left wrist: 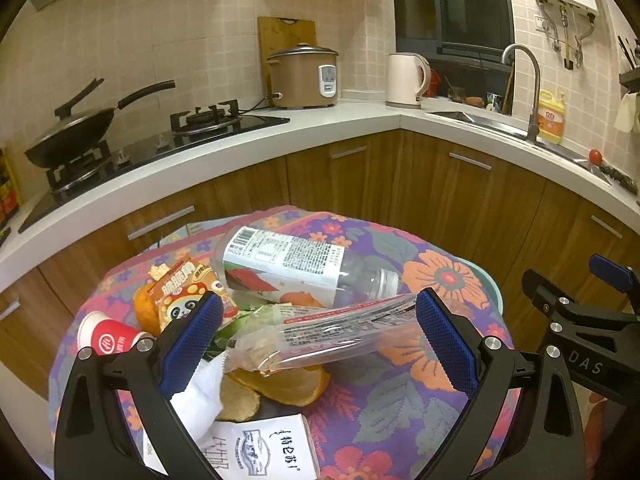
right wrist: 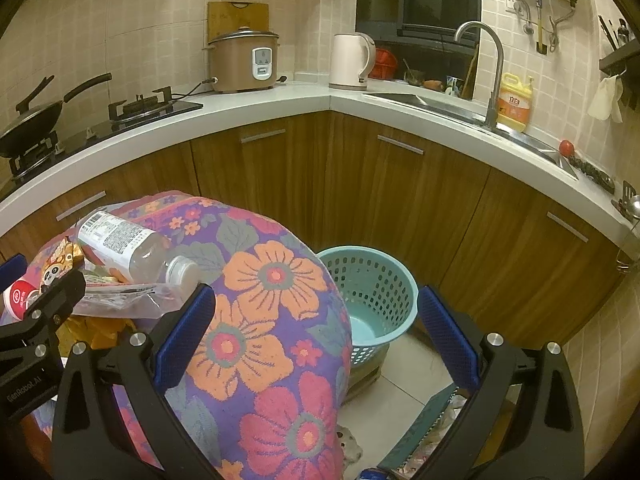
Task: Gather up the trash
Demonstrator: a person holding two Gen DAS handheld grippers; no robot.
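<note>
A small round table with a flowered cloth [left wrist: 424,412] carries trash: a clear plastic bottle [left wrist: 296,264] on its side, a clear food wrapper [left wrist: 340,330], an orange snack bag [left wrist: 184,292], a red paper cup [left wrist: 110,338], orange peel [left wrist: 292,388], a white tissue [left wrist: 202,398] and a milk carton [left wrist: 264,452]. My left gripper [left wrist: 320,340] is open above the wrapper. My right gripper [right wrist: 316,336] is open and empty over the table's right edge [right wrist: 272,320]. A teal perforated bin [right wrist: 368,300] stands empty on the floor right of the table.
A white L-shaped counter [left wrist: 320,128] with wooden cabinets runs behind, with a gas hob, wok [left wrist: 72,132], rice cooker [left wrist: 304,76], kettle [left wrist: 406,80] and sink with tap [left wrist: 524,88]. The right gripper shows at the left view's right edge [left wrist: 592,320]. Clutter lies on the floor [right wrist: 432,432].
</note>
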